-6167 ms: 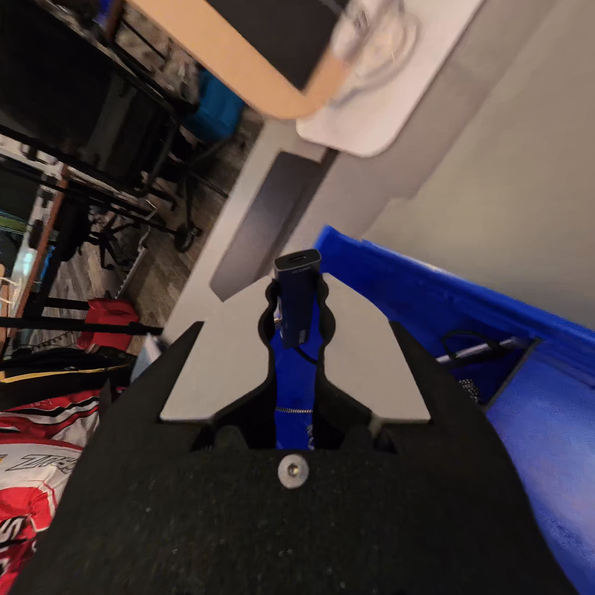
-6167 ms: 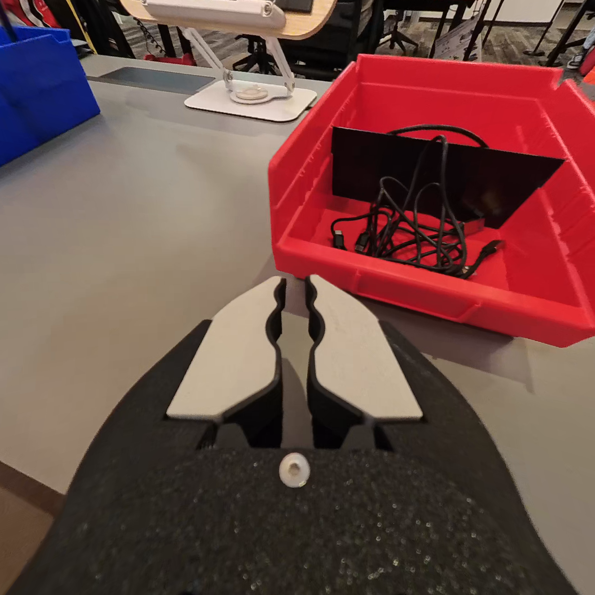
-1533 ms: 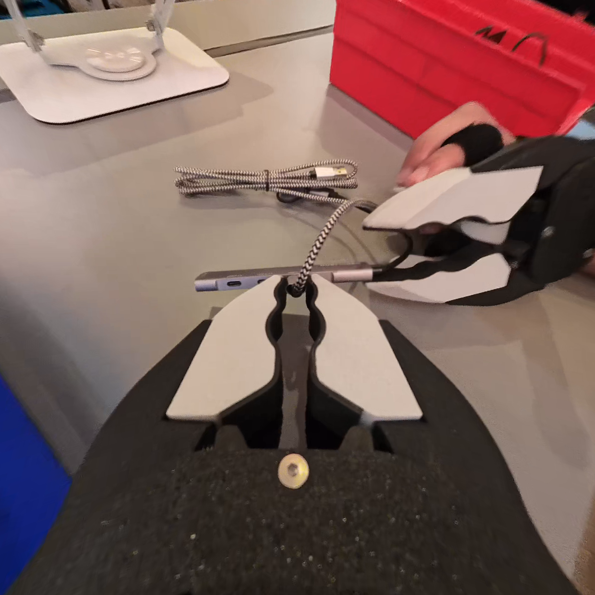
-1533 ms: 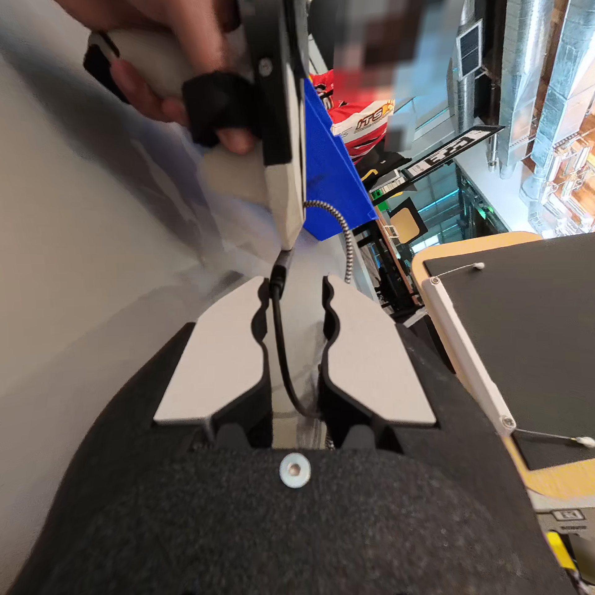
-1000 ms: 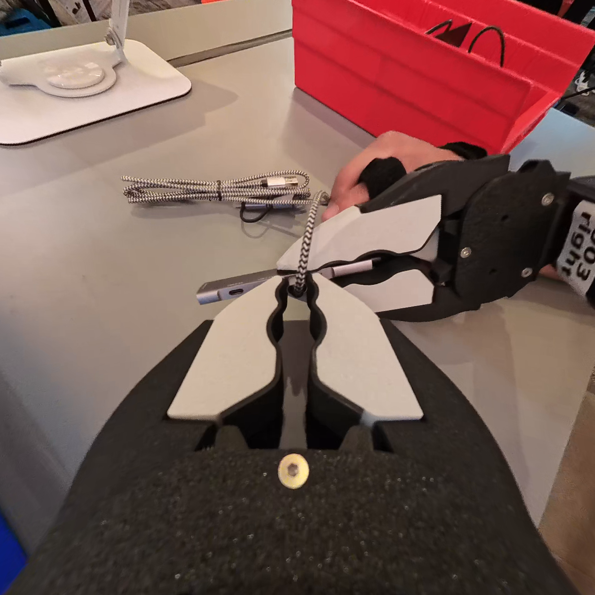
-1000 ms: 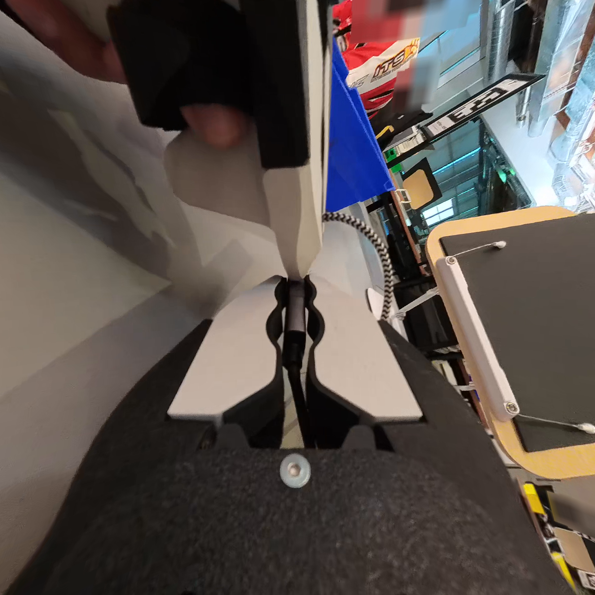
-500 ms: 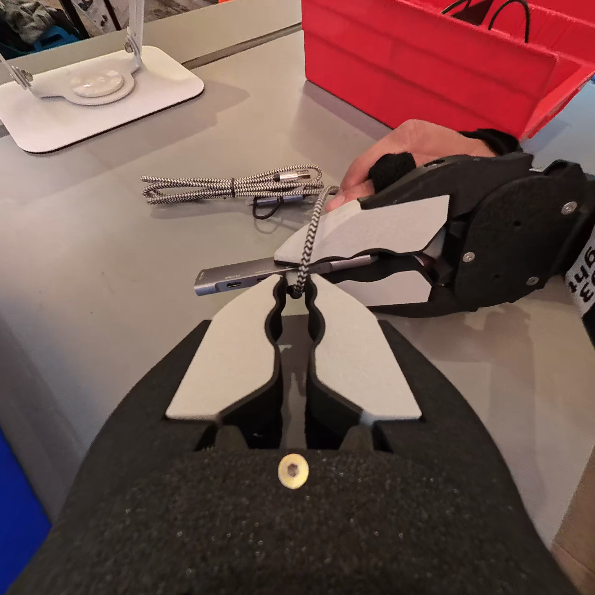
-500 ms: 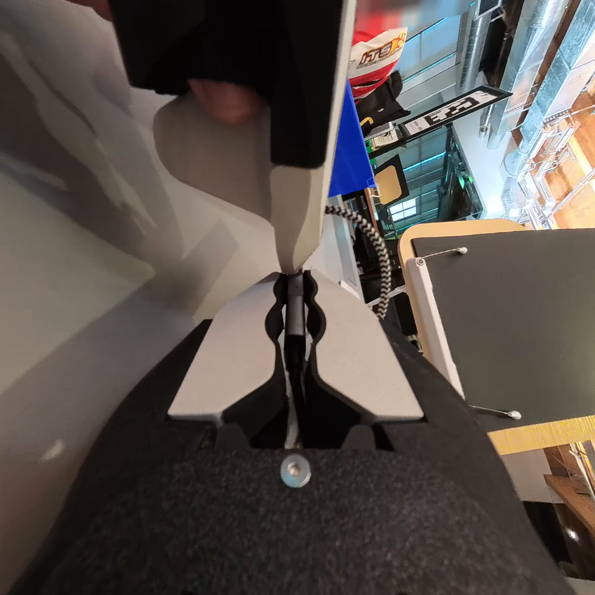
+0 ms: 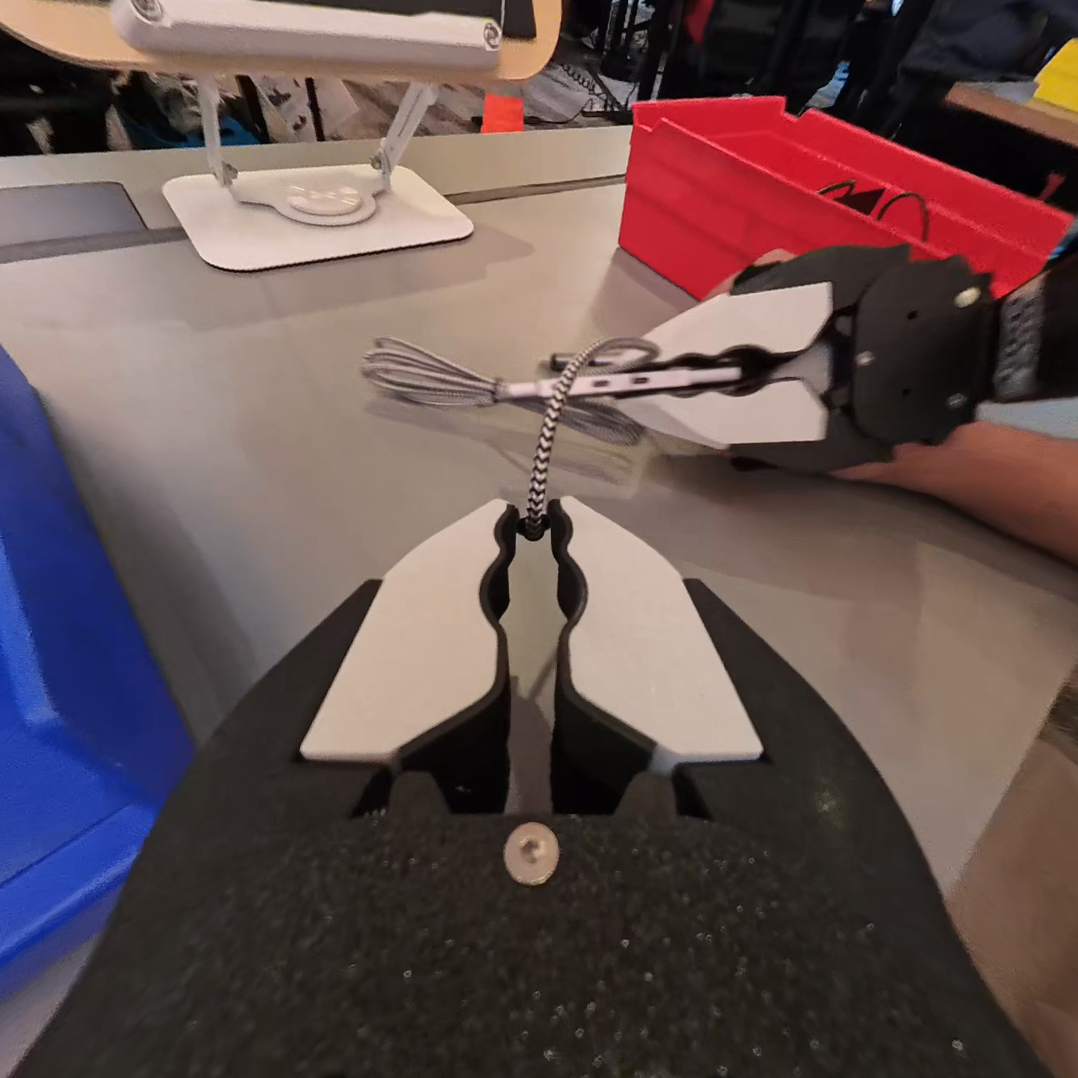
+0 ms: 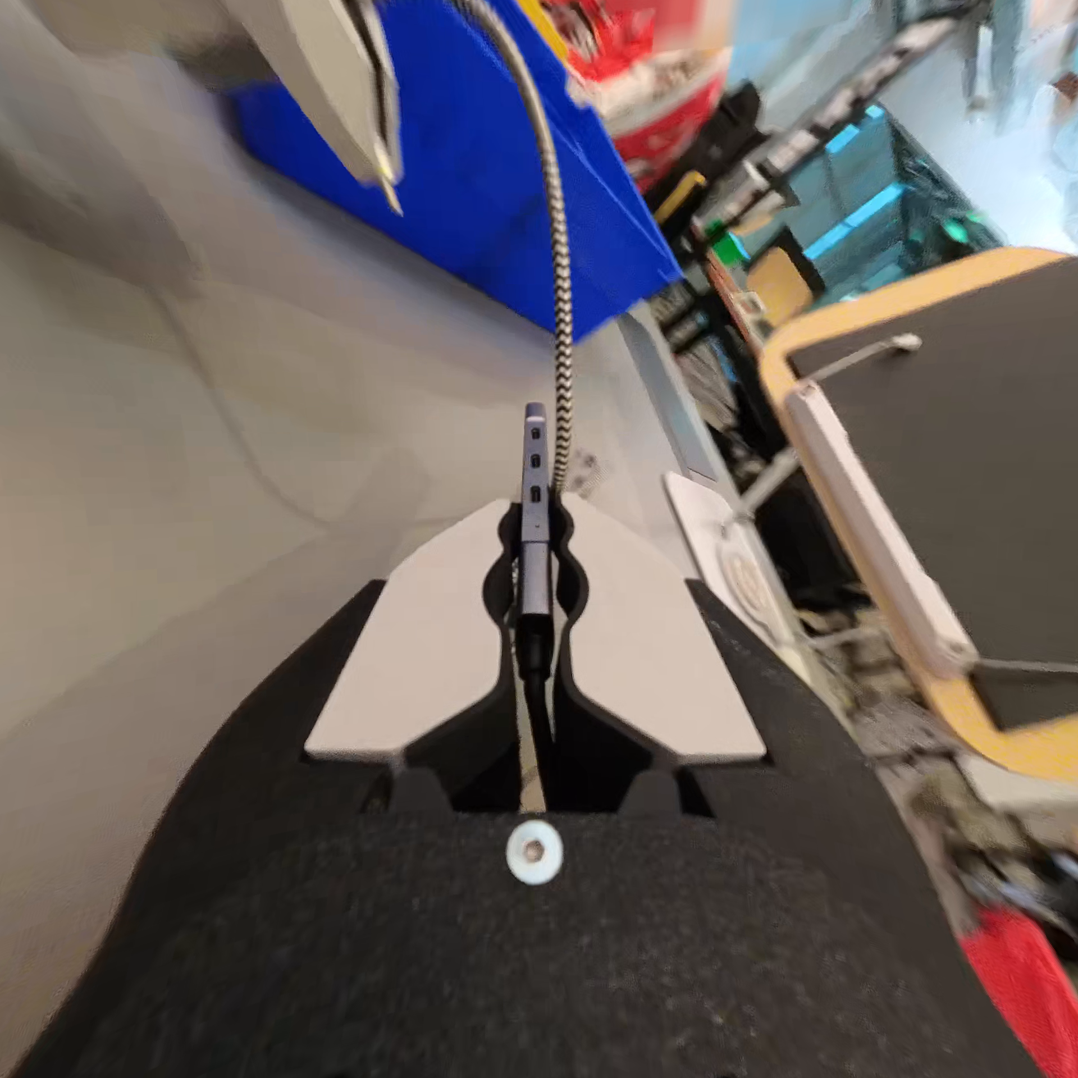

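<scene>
My left gripper [image 9: 534,508] is shut on a black-and-white braided cable [image 9: 545,431] at its fingertips, above the grey table [image 9: 291,408]. The cable runs up across a slim grey hub [image 9: 589,386] with several ports. My right gripper [image 9: 639,379] is shut on that hub and holds it level above the table, a hand behind it. In the right wrist view the hub [image 10: 535,466] sticks out past my right gripper [image 10: 535,510], its black lead trailing back between the fingers. The braided cable [image 10: 560,280] rises beside it toward the left gripper's fingers [image 10: 332,76].
The rest of the braided cable lies coiled [image 9: 431,379] on the table behind the hub. A red bin [image 9: 787,181] with black cables stands at the back right. A blue bin [image 9: 58,641] is at the left. A white stand [image 9: 315,216] holds a board at the back.
My left gripper has drawn back from the hub, still gripping the braided cable. My right gripper closed on the hub about a second ago and still holds it.
</scene>
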The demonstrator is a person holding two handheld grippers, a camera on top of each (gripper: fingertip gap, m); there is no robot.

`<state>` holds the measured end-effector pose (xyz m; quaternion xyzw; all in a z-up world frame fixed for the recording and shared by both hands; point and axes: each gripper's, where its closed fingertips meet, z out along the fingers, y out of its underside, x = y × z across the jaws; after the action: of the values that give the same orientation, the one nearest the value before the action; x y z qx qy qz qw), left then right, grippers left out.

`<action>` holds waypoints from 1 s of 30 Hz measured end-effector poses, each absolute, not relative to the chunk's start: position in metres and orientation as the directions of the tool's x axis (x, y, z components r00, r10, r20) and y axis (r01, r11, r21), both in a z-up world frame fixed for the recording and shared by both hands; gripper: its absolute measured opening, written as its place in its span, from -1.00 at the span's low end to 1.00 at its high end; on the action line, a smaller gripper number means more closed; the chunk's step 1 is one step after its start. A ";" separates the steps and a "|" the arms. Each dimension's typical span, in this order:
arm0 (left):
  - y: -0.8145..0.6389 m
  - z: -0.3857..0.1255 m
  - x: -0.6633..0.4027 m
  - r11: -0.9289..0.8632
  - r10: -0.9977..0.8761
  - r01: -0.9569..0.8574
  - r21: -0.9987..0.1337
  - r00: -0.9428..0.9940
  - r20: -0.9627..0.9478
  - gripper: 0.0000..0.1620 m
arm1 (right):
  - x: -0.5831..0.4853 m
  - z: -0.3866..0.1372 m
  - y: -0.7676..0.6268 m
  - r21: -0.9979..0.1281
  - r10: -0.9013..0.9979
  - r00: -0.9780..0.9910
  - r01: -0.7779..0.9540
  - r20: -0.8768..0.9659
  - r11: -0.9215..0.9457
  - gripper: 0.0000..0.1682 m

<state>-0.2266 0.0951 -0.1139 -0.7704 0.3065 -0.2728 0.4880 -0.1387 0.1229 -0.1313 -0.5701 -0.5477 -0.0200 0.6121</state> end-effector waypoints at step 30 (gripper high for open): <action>0.083 -0.132 -0.229 -0.376 -0.779 -0.288 -0.881 0.614 0.131 -0.86 | 0.198 -0.128 0.218 -0.518 0.628 0.762 0.605 0.157 -0.605 -0.84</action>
<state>-0.2291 0.0834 -0.1320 -0.7817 0.3412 -0.2770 0.4425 0.1976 0.2183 -0.1281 -0.8956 -0.3442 0.0203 0.2811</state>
